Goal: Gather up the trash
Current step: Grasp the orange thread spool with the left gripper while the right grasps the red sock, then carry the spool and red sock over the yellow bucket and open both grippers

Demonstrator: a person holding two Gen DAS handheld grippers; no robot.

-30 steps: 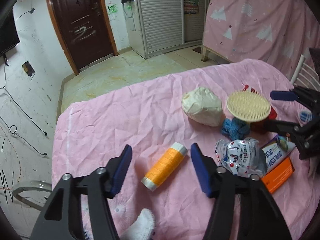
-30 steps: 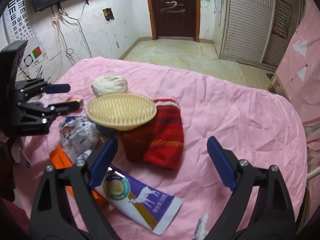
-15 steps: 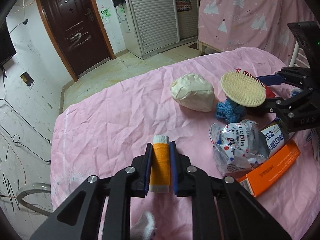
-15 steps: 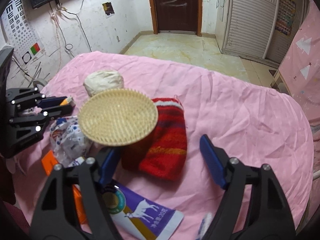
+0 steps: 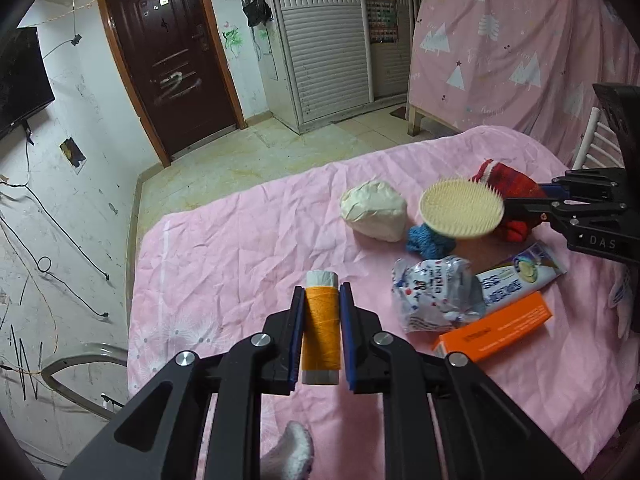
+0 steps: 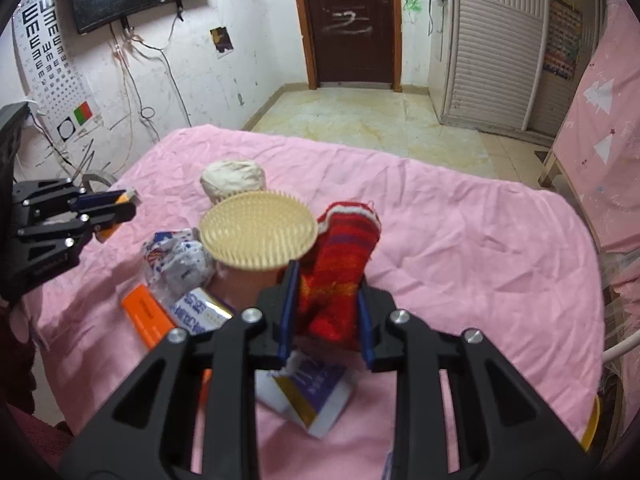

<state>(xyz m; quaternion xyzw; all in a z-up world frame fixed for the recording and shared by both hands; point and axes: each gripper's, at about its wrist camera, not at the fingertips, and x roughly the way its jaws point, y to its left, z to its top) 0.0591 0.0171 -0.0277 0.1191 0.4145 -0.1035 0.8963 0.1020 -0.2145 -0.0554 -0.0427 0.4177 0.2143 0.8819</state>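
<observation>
My left gripper (image 5: 320, 294) is shut on an orange thread spool (image 5: 321, 330) and holds it above the pink-covered table (image 5: 224, 248). My right gripper (image 6: 326, 300) is closed around a red striped knitted sock (image 6: 340, 268), also visible in the left wrist view (image 5: 510, 192). A crumpled foil wrapper (image 5: 436, 294), a purple-and-white carton (image 5: 520, 276), an orange box (image 5: 494, 328) and a cream paper wad (image 5: 374, 210) lie on the table. A round yellow brush (image 6: 258, 234) stands beside the sock.
A blue knitted piece (image 5: 430, 240) lies under the brush. A white sock tip (image 5: 290, 458) shows at the near edge. A chair (image 5: 76, 376) stands left of the table. Door (image 5: 168, 60) and tiled floor lie beyond.
My left gripper closed on the orange spool and lifted it. My right gripper moved forward and closed from wide open onto the red sock.
</observation>
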